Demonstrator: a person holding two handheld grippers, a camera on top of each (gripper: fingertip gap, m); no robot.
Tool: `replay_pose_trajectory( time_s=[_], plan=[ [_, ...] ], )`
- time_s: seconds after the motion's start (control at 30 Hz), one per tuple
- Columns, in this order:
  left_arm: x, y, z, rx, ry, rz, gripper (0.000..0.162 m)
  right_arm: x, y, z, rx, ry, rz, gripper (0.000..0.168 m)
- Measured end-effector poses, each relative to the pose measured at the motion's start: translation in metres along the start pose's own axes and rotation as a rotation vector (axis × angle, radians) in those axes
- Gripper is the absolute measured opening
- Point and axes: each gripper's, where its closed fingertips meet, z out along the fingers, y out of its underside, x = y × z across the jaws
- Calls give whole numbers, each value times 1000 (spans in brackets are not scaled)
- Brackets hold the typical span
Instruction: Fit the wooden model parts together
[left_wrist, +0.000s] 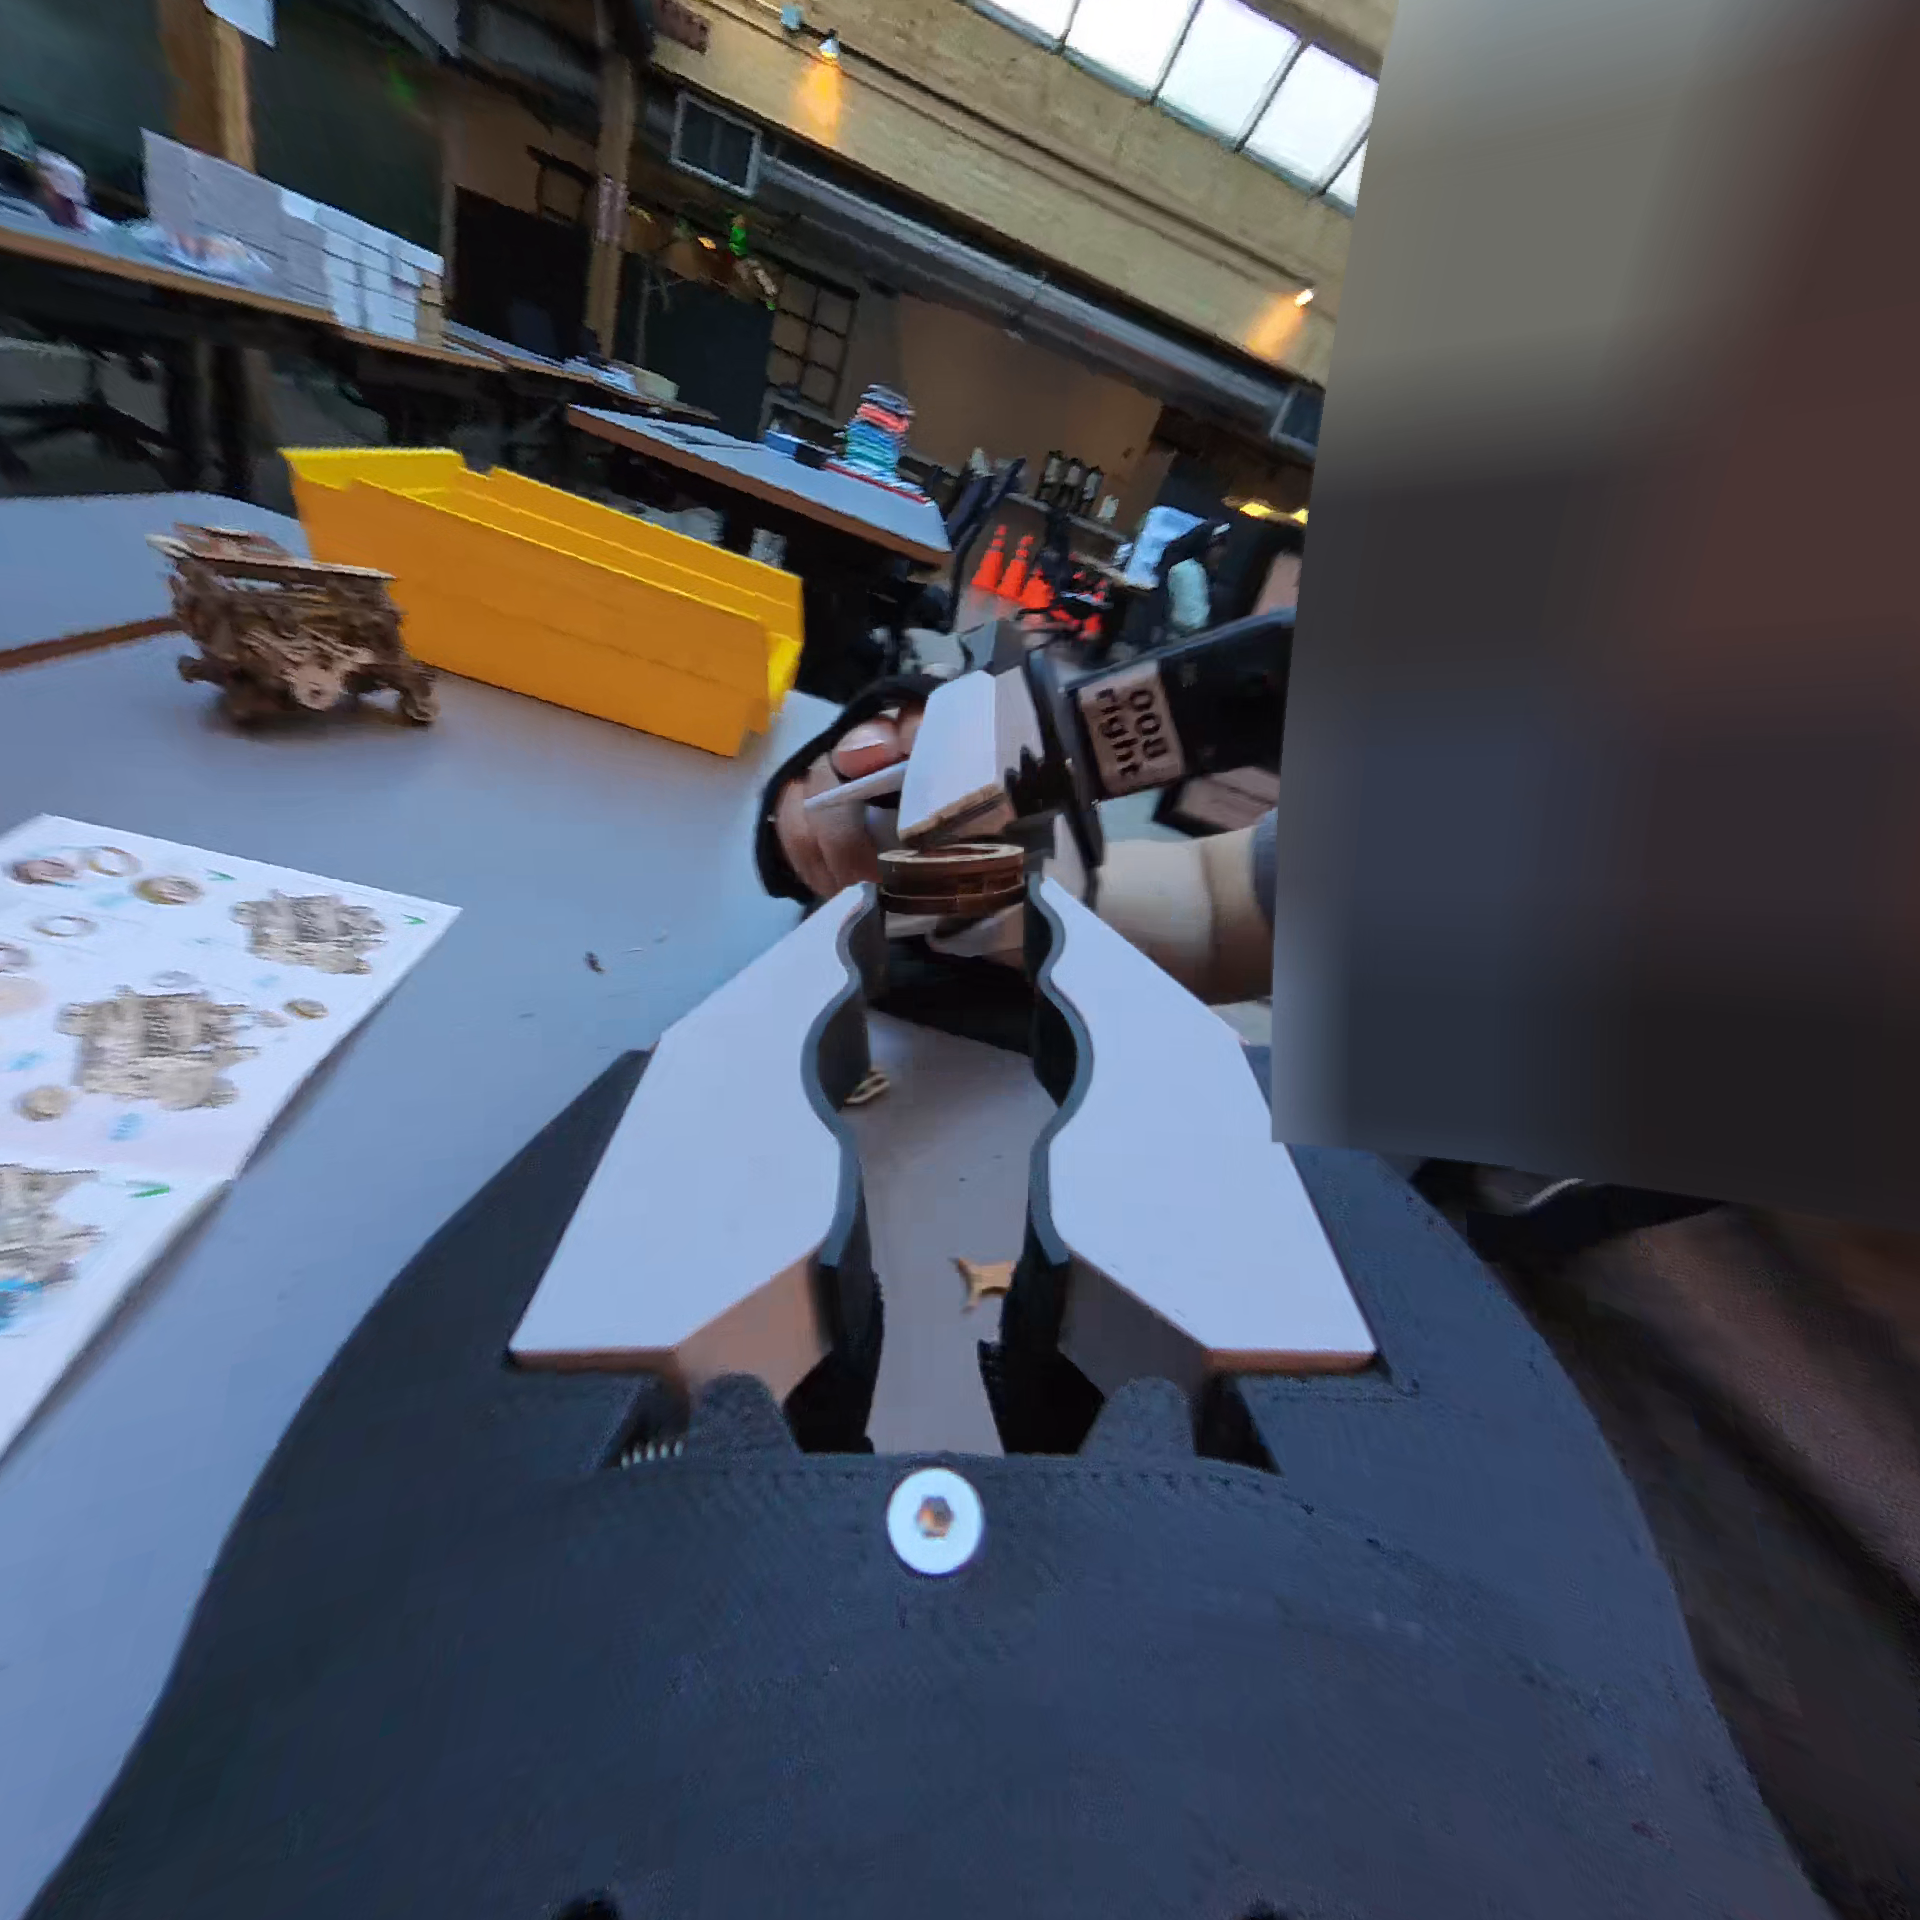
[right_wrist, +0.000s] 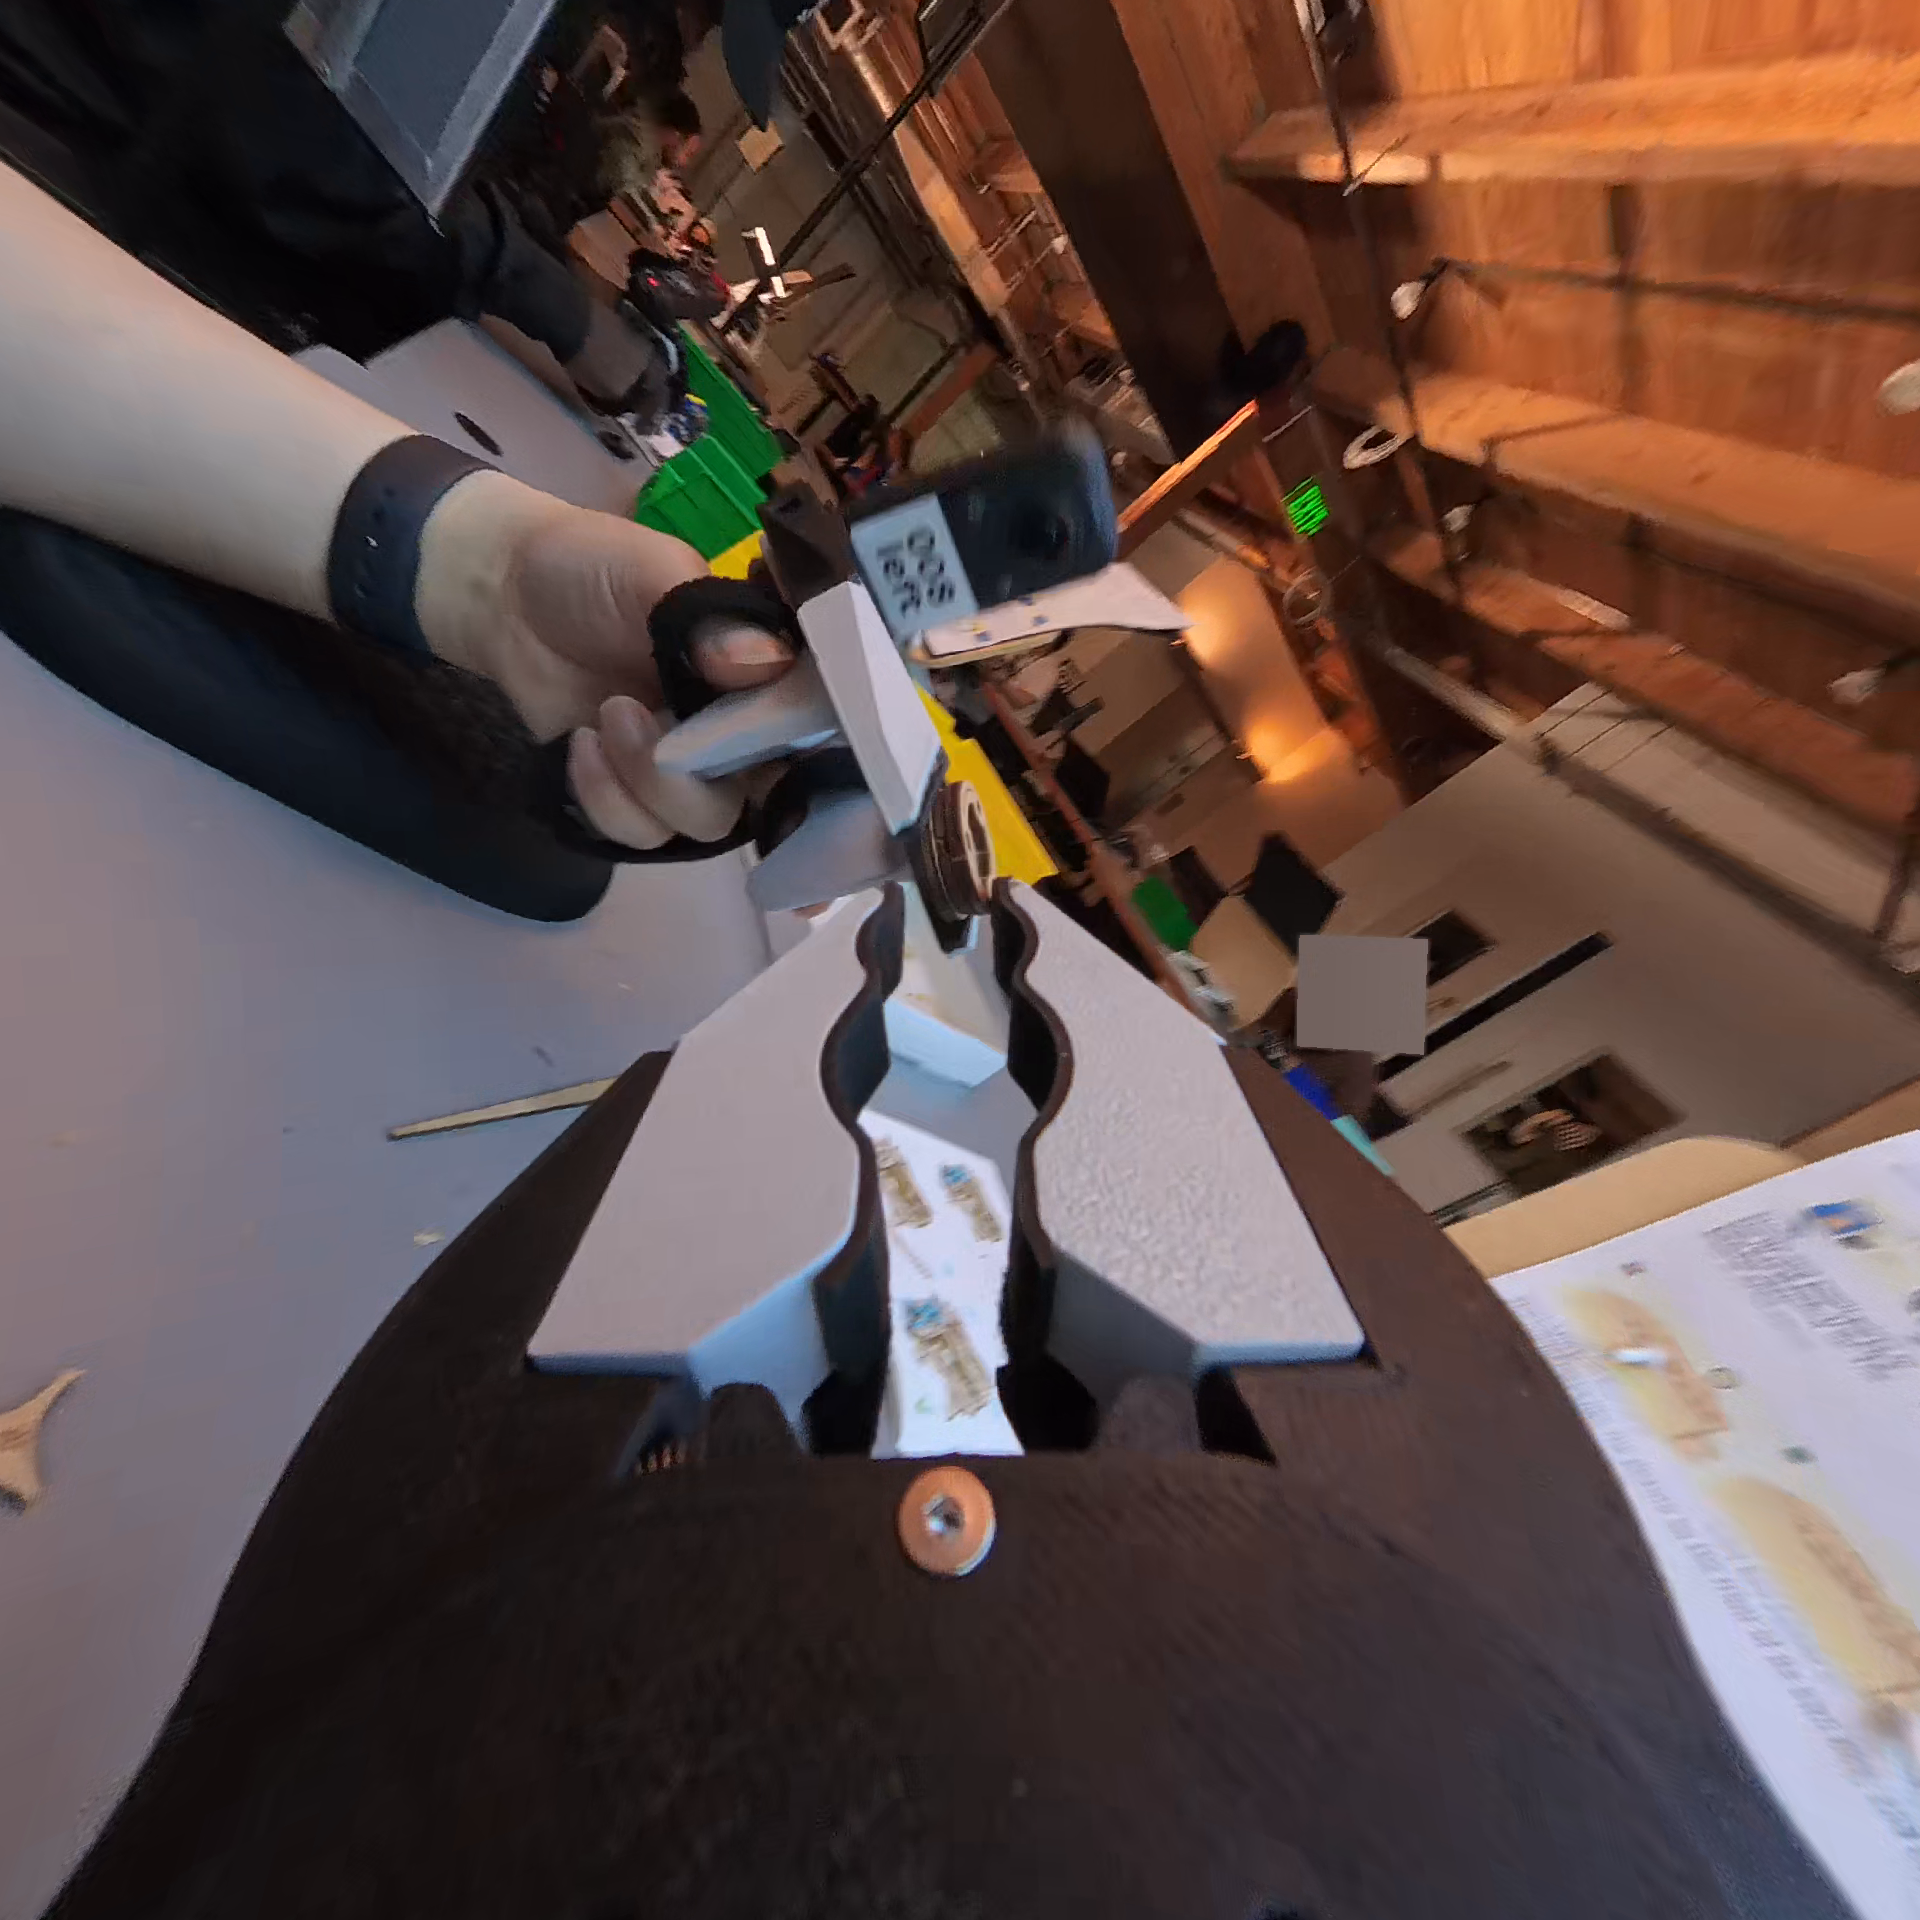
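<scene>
A round stack of wooden discs (left_wrist: 951, 878) is held above the grey table (left_wrist: 540, 852). My left gripper (left_wrist: 951, 899) is shut on its rim, one fingertip on each side. My right gripper (left_wrist: 961, 842) comes in from the right, with one finger on top of the stack and one under it. In the right wrist view the stack (right_wrist: 956, 847) stands edge-on between the tips of my right gripper (right_wrist: 948, 906), which is shut on its flat faces. The left gripper (right_wrist: 914, 821) meets it there from the left, in a person's hand (right_wrist: 582, 644).
An assembled wooden model (left_wrist: 291, 634) and yellow bins (left_wrist: 540, 592) stand at the far left of the table. An instruction sheet (left_wrist: 156, 1018) lies at the left and also shows in the right wrist view (right_wrist: 1714, 1403). Small wooden scraps (left_wrist: 982, 1278) and a thin stick (right_wrist: 499, 1112) lie on the table.
</scene>
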Motion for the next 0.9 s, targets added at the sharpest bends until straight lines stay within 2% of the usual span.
replay_pose_trajectory(
  time_s=[0.07,0.1,0.13,0.2,0.23,0.27,0.33,0.53,0.73,0.8,0.9],
  plan=[
    [-27,7,-6,-80,-223,168,24,2,32,-1,-144,-62,169,9],
    [-44,11,-12,-144,-357,266,25,7,58,-2,-271,-61,278,14],
    [-61,15,-20,-209,-490,360,25,21,89,-7,-421,18,373,20],
    [-86,21,-34,-321,-692,475,25,45,163,-43,-842,235,519,23],
    [-95,27,-38,-373,-752,502,25,46,189,-65,-1017,296,567,23],
    [-99,34,-37,-418,-766,510,25,41,203,-77,-1108,307,609,23],
    [-102,46,-32,-466,-772,502,25,30,218,-90,-1196,296,625,23],
    [-97,57,-17,-504,-739,538,25,35,210,-84,-1192,309,523,26],
    [-94,58,-14,-494,-713,539,25,26,207,-79,-1183,264,530,36],
    [-94,57,-13,-492,-714,559,25,13,199,-64,-1060,167,687,45],
    [-91,53,-11,-481,-713,617,25,-3,129,-23,-593,-110,1176,54]
  ],
)
